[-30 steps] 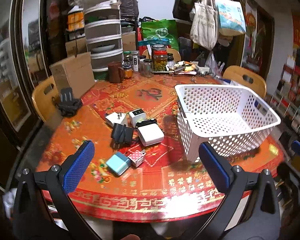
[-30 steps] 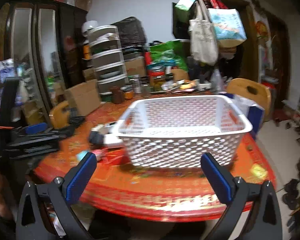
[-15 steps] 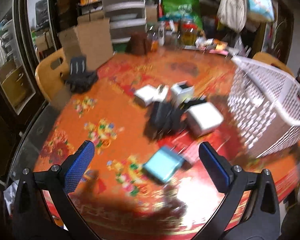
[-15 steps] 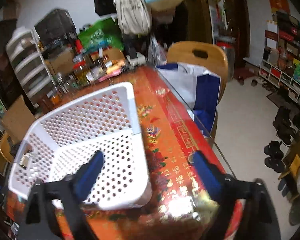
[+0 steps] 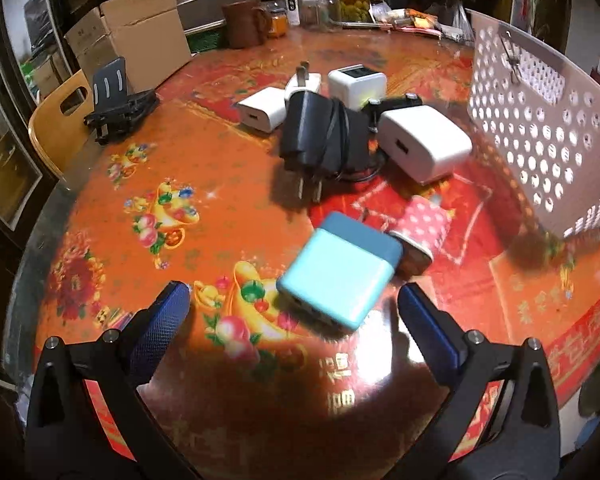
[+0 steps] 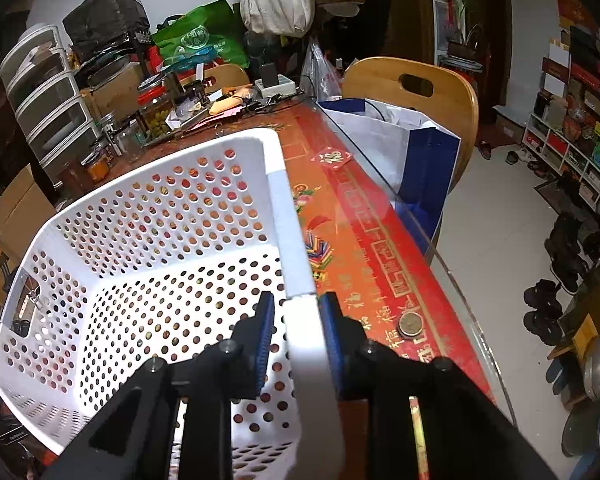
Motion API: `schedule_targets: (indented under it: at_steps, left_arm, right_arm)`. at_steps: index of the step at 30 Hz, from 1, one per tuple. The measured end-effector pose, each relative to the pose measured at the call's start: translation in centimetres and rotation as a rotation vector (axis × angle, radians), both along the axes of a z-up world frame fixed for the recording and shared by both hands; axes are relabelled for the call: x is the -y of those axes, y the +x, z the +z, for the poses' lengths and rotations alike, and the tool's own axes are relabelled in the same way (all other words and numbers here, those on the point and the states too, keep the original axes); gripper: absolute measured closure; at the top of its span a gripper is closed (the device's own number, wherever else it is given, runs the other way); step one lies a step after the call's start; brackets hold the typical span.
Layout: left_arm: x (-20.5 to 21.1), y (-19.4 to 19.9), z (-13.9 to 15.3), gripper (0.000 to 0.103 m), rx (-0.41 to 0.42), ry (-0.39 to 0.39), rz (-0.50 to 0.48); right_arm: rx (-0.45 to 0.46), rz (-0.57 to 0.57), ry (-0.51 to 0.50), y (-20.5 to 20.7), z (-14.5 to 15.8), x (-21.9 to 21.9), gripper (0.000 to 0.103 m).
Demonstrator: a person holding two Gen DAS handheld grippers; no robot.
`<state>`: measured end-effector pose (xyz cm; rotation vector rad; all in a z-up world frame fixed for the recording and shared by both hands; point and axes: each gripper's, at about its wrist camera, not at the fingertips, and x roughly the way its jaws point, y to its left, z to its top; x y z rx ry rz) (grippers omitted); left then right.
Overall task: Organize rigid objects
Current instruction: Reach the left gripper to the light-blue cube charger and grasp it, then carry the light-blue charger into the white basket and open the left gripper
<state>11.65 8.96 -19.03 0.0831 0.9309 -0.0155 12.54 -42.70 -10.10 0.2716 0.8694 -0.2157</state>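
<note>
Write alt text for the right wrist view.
The right gripper is shut on the rim of an empty white perforated basket, one finger inside and one outside. The basket sits on a red patterned table, with a wooden chair beyond.

White perforated basket (image 6: 148, 240); teal charger (image 5: 340, 276); red floral tablecloth (image 5: 160, 208).

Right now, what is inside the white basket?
The basket looks empty: only its perforated floor and walls show. The right gripper, jaws shut on the rim, and its arms hide the near corner.
</note>
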Motion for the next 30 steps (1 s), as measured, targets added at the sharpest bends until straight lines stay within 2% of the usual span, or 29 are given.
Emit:
schedule_targets:
  at_steps: [4,7,9,11,13,15,19,24,30]
  left_arm:
    - [-0.6,0.9,-0.3,0.002,-0.003,-0.026,0.026]
    - [-0.4,1.4,-0.2,0.009,0.001,-0.039,0.014]
    - [-0.1,1.6,-0.1,0.019,0.01,-0.041,0.003]
    - [0.4,1.7,0.2,0.044,0.016,-0.052,-0.012]
    - [1.4,1.3,0.5,0.064,0.02,-0.049,-0.03]
    - [2.3,1.2,0.6,0.064,0.032,0.002,-0.024]
    - [2.9,0.6,1.4,0.064,0.065,0.033,-0.002]
    - [3.7,0.6,4.9,0.064,0.17,0.185,0.073]
    - [5.1,2.3,8.8,0.064,0.237,0.302,0.087]
  right_arm:
    - [0.004,0.0,0.004,0.0,0.0,0.0,0.08]
    - [0.006,0.002,0.002,0.0,0.1,0.0,0.08]
    - [0.004,0.002,-0.003,0.1,0.1,0.0,0.08]
    - [0.005,0.004,-0.002,0.2,0.1,0.0,0.08]
    - [0.007,0.007,0.003,0.2,0.0,0.0,0.08]
    - [0.01,0.011,0.007,0.2,0.0,0.1,0.08]
    - [0.013,0.015,0.01,0.2,0.0,0.1,0.08]
    - [0.01,0.021,0.012,0.3,-0.1,0.1,0.08]
    - [0.01,0.033,0.008,0.3,-0.2,-0.1,0.08]
